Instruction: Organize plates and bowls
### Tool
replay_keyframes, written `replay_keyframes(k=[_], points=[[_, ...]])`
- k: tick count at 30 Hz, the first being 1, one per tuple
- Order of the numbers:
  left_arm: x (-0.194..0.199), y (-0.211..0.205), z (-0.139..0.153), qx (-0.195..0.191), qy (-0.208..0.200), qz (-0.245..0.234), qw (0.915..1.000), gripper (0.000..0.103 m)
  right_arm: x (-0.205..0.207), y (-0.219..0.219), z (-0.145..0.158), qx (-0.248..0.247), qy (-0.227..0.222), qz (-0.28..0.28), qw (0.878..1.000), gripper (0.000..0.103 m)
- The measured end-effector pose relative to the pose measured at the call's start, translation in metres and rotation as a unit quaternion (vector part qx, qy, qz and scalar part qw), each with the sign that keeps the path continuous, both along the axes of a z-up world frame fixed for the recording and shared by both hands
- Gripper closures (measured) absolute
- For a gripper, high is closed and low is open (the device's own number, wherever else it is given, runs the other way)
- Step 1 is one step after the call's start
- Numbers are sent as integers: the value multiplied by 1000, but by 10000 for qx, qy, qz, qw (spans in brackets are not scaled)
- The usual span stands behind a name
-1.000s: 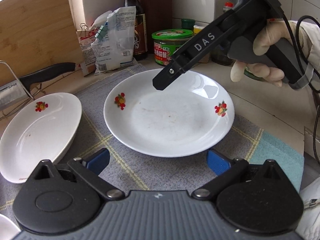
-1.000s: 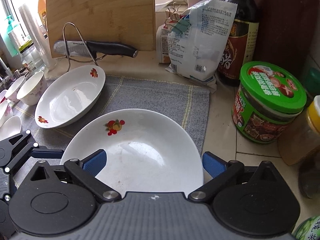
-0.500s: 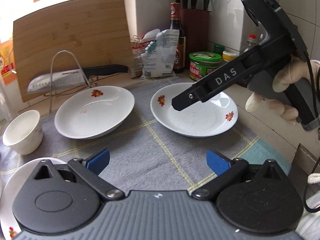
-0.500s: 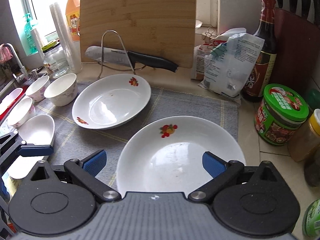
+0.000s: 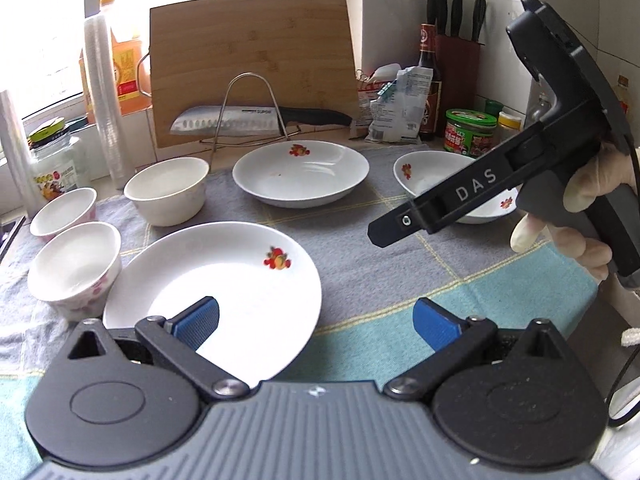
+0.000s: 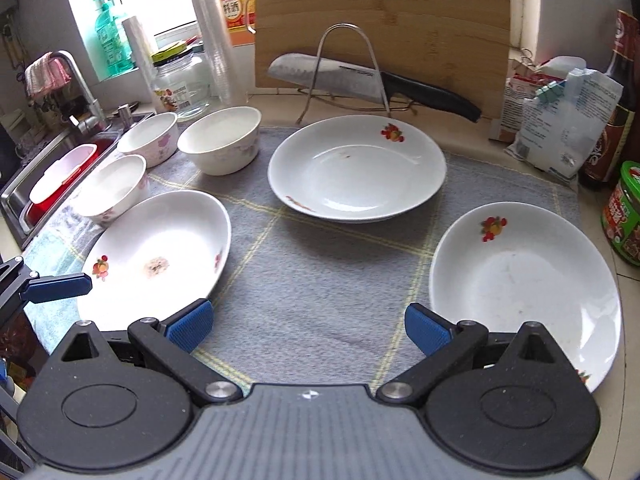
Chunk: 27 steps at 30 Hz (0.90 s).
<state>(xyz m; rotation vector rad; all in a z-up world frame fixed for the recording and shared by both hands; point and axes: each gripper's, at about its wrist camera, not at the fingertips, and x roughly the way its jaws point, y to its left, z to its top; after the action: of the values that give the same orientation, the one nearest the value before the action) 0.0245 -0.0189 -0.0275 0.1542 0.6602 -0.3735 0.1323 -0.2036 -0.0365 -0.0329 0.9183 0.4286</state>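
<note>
Both grippers (image 5: 316, 320) (image 6: 306, 326) gape empty; right plate (image 5: 424, 172) partly hidden behind right gripper.

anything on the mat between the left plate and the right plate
No. In the right wrist view, only bare grey mat with yellow lines lies between the left plate and the right plate. The middle plate sits further back, clear of that stretch.
</note>
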Motion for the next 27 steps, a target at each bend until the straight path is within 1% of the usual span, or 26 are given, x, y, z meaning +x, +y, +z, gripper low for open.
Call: replay_keyframes(k=[4,7,10,13,16,19,21,25,27], points=[[-9,17,0,-82,35,380,9992,1,-1,21,-4,-25,131,266,9996,0],[-15,28,-3,-49,75,718,9974,1,3,32,-8,-3,197,480,9987,0],[-18,31,-6,114,146,992,9949,1,9,39,-13,74,259,777,9966,0],[-20,32,-11,302,336,1221,9915,1,17,46,-20,137,293,1051,9939,0],[-18,33,-16,475,542,1390,9877,1,26,49,-27,230,351,1195,9919,0],[-16,34,-21,588,672,1428,9857,1,32,52,-32,360,429,1370,9890,0],[-14,36,-25,663,759,1447,9843,1,35,56,-34,282,440,1388,9889,0],[-6,42,-31,684,867,1341,9848,1,39,62,-38,362,638,1452,9867,0],[-1,47,-36,596,936,1239,9861,1,41,67,-41,285,668,1416,9873,0]])
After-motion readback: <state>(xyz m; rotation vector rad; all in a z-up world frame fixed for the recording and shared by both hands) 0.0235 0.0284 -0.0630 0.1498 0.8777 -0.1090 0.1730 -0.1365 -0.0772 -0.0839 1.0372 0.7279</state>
